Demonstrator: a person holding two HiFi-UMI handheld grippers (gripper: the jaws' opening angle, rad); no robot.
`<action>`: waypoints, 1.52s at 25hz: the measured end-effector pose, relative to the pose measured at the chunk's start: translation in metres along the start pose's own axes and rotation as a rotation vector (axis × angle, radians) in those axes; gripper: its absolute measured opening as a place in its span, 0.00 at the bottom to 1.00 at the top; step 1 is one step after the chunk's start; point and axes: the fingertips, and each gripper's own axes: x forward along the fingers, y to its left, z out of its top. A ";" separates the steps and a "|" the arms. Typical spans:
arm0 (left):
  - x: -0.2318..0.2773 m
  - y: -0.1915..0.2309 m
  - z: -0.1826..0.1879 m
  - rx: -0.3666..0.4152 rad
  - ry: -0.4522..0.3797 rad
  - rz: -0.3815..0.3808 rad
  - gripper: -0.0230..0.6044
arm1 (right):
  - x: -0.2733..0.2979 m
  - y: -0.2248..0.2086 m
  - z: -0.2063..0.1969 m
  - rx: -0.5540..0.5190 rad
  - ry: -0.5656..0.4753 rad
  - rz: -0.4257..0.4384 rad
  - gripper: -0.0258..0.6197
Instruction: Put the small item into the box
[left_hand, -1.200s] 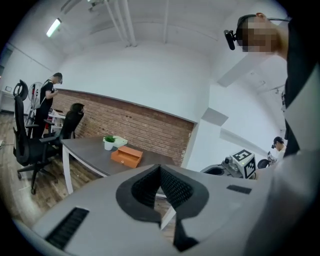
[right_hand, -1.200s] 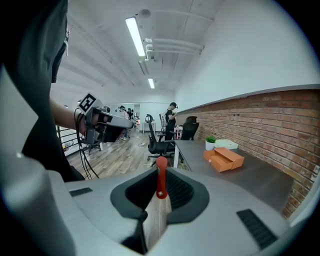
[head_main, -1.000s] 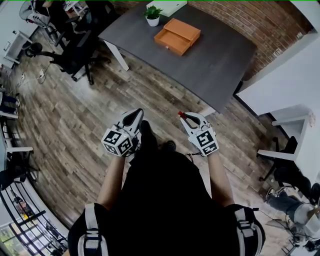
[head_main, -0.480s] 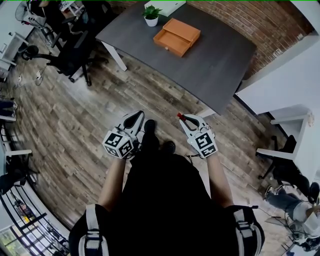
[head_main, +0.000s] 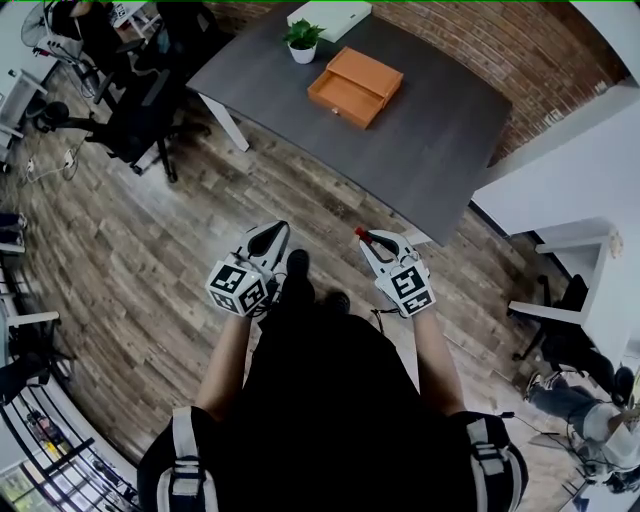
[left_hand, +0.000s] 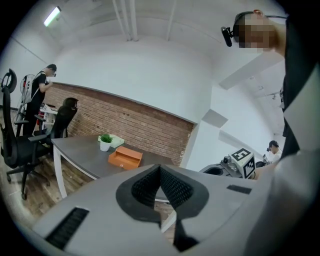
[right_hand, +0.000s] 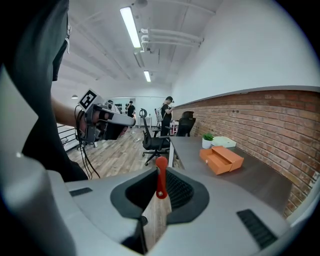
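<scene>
No legible word, brand, number or sign anywhere. Only coded black-and-white square patterns, without letters or digits, on the white marker cube (head_main: 237, 287) at the rear of the left claw (head_main: 272, 231) and on the matching white marker cube (head_main: 411, 288) at the rear of the right claw (head_main: 364, 235). Too small to tell whether any print on the things far ahead of both claws.
</scene>
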 end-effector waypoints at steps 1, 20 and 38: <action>0.004 0.004 0.003 0.003 0.002 -0.005 0.07 | 0.004 -0.003 0.002 -0.001 0.004 -0.002 0.14; 0.051 0.102 0.043 0.036 0.030 -0.077 0.07 | 0.094 -0.043 0.047 0.006 0.035 -0.060 0.14; 0.069 0.160 0.068 0.067 0.046 -0.163 0.07 | 0.152 -0.053 0.067 0.006 0.066 -0.114 0.14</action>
